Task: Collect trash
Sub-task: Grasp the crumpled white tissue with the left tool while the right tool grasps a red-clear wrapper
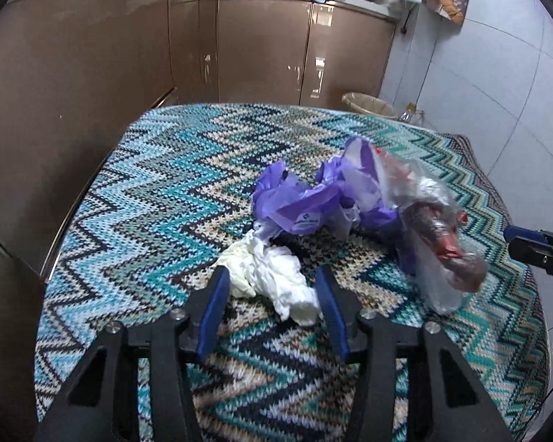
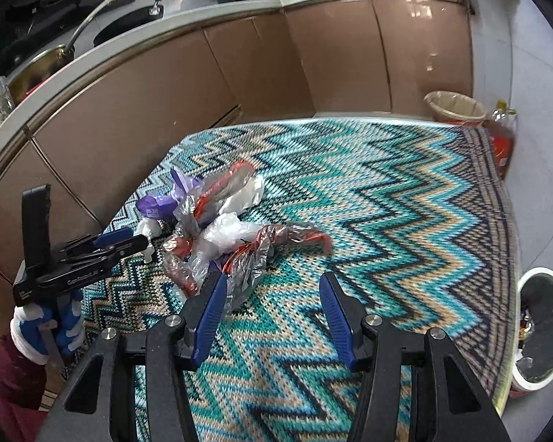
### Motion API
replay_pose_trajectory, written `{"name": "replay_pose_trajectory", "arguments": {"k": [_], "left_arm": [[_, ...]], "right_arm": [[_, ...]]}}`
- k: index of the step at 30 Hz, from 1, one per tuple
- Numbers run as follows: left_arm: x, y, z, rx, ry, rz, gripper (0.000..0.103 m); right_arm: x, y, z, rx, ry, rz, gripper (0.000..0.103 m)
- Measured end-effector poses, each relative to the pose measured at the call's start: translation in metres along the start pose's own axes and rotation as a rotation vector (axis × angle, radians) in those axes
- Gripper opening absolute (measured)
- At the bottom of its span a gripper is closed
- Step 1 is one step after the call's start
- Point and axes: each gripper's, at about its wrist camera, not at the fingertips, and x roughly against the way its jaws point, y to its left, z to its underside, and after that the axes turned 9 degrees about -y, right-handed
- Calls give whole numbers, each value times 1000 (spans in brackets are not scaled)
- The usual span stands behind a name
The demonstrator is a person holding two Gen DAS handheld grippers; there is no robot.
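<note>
So we've got a little heap of trash on the zigzag cloth. Closest to our left gripper [image 1: 272,287] is a crumpled white tissue [image 1: 276,280], lying right between its open fingers at the tips. Just past that sits a scrunched purple bag [image 1: 298,202]. Off to its right is a clear wrapper [image 1: 435,243] with red and dark bits inside, blurry, lying slanted. From our right gripper [image 2: 272,294] the same clear-and-red wrappers [image 2: 254,254] sprawl ahead and left, one edge by the left fingertip.
</note>
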Motion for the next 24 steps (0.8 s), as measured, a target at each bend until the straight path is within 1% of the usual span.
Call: {"name": "replay_pose_trajectory", "arguments": {"k": [2, 4, 6, 11, 14, 17, 19, 21, 22, 23, 24], "left_arm": [[-8, 1, 0, 3, 12, -3, 36], [-14, 3, 0, 16, 21, -2, 34], [-14, 4, 0, 21, 19, -4, 31], [-12, 5, 3, 36, 10, -3, 23], [-9, 6, 6, 51, 6, 2, 19], [-6, 7, 9, 58, 1, 7, 15], [-2, 7, 11, 63, -4, 9, 14], [1, 6, 12, 68, -7, 12, 13], [4, 6, 14, 70, -9, 12, 13], [7, 7, 14, 72, -12, 13, 13], [9, 7, 15, 72, -15, 15, 12]], "right_arm": [[-11, -2, -1, -9, 15, -18, 48], [-20, -4, -1, -28, 28, -39, 46], [-28, -4, -1, -35, 39, -56, 44], [-42, 0, -2, -46, 63, -90, 42], [-48, 3, 0, -39, 81, -84, 41], [-58, 2, 3, -50, 103, -73, 38], [-61, 1, 4, -56, 110, -69, 35], [-61, 1, 5, -55, 108, -62, 22], [-61, 2, 6, -55, 105, -58, 18], [-59, 2, 6, -54, 100, -54, 11], [-58, 2, 6, -52, 97, -51, 9]]}}
